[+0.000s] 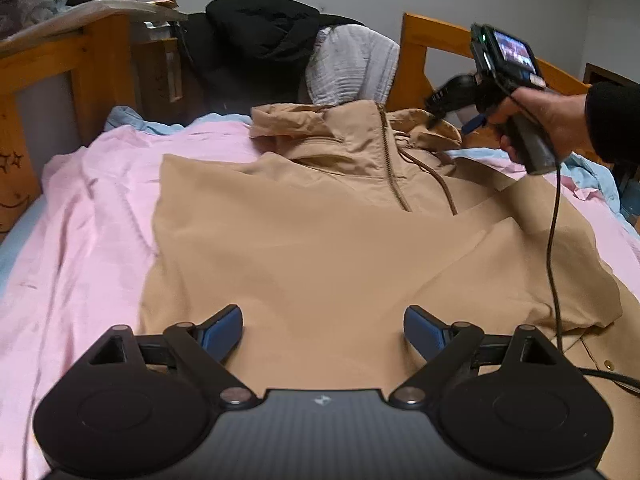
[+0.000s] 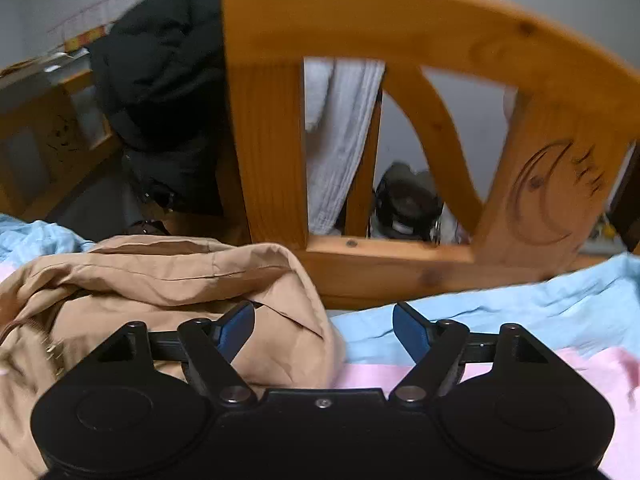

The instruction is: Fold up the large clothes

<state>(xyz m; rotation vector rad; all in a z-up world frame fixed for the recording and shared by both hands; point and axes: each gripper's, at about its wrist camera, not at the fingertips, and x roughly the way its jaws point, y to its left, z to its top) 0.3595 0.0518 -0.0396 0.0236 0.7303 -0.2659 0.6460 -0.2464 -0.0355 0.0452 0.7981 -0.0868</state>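
Note:
A tan hooded jacket (image 1: 320, 240) lies spread front-up on the pink sheet (image 1: 88, 220), its zipper and drawstring showing and its right part folded in over the body. My left gripper (image 1: 324, 328) hovers over the jacket's lower part, open, with nothing between its blue pads. A hand holds my right gripper (image 1: 444, 100) above the hood end of the jacket at the upper right. In the right wrist view, the right gripper (image 2: 324, 330) stands open. Its left finger (image 2: 236, 330) is over the hood (image 2: 180, 280), and the right finger is over the blue sheet (image 2: 500, 304).
A wooden headboard (image 2: 400, 20) rises just beyond the hood. A black coat (image 1: 256, 36) and a white cloth (image 1: 352, 64) hang over it. The right gripper's cable (image 1: 554, 240) dangles across the jacket's right side. A wooden side rail (image 1: 80, 64) borders the bed at the left.

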